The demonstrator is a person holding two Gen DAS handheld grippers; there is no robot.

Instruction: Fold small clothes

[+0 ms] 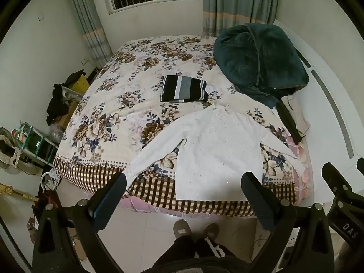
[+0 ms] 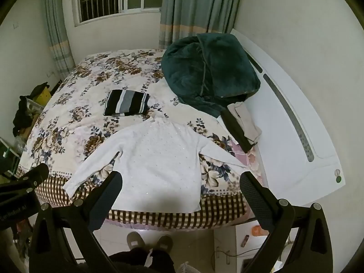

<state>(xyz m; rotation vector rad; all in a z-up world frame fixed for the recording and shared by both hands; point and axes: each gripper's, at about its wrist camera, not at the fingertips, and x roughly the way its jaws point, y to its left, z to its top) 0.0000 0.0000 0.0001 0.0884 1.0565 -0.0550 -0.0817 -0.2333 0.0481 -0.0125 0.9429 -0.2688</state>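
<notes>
A white long-sleeved sweater [image 1: 216, 150] lies flat on the floral bedspread [image 1: 109, 113], hem at the near edge, both sleeves spread out; it also shows in the right wrist view [image 2: 159, 159]. A folded black, grey and white striped garment [image 1: 183, 88] lies beyond it, also in the right wrist view [image 2: 127, 102]. My left gripper [image 1: 184, 191] is open and empty, held above the near edge of the bed over the sweater's hem. My right gripper [image 2: 179, 188] is open and empty, above the hem too.
A dark green blanket [image 1: 259, 59] is heaped at the bed's far right near the white headboard [image 1: 329, 104]. A black strip and beige cloth [image 2: 241, 125] lie beside it. Clutter and a shelf [image 1: 34, 141] stand on the left floor. My feet [image 1: 195, 227] are at the bed's edge.
</notes>
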